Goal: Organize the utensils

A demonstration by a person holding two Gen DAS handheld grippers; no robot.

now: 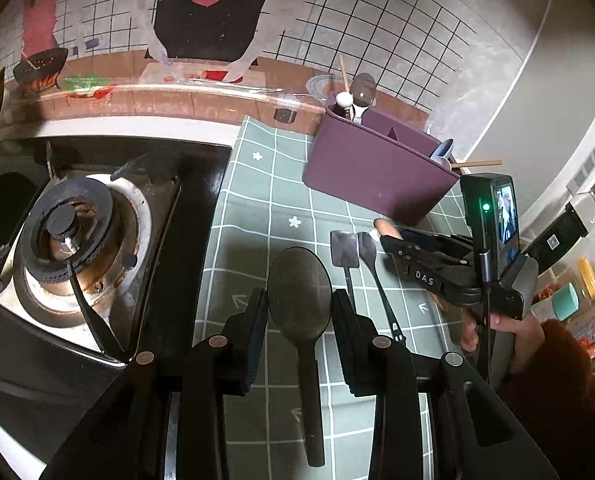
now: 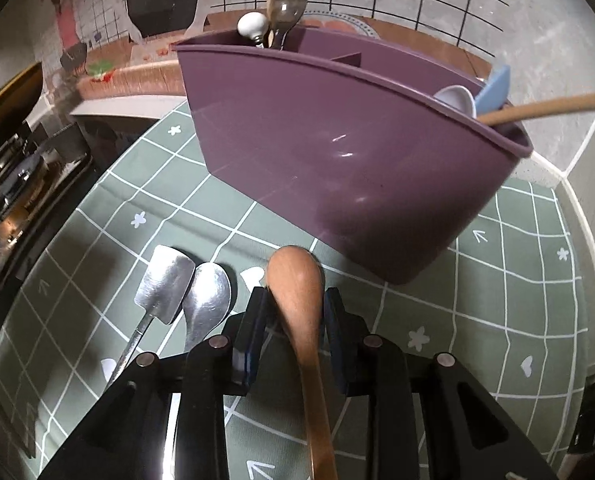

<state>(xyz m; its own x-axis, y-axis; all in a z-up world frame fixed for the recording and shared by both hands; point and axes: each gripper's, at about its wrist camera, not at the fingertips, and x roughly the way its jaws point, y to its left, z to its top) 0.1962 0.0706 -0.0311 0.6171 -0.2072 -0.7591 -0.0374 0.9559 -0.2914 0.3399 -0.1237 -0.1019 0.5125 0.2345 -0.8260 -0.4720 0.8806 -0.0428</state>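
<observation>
Wooden spoon [image 2: 297,292] lies between parted right tongs [image 2: 295,308]; matte black spoon [image 1: 299,292] between parted left tongs [image 1: 299,312].

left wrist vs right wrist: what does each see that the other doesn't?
Left wrist only: gas burner, dark spoon between the open left tool, and the right tool seen from outside.
Right wrist only: wooden spoon's full bowl between the open right tool's fingers.
Both: purple caddy, metal spatula, metal spoon, green grid mat.
</observation>
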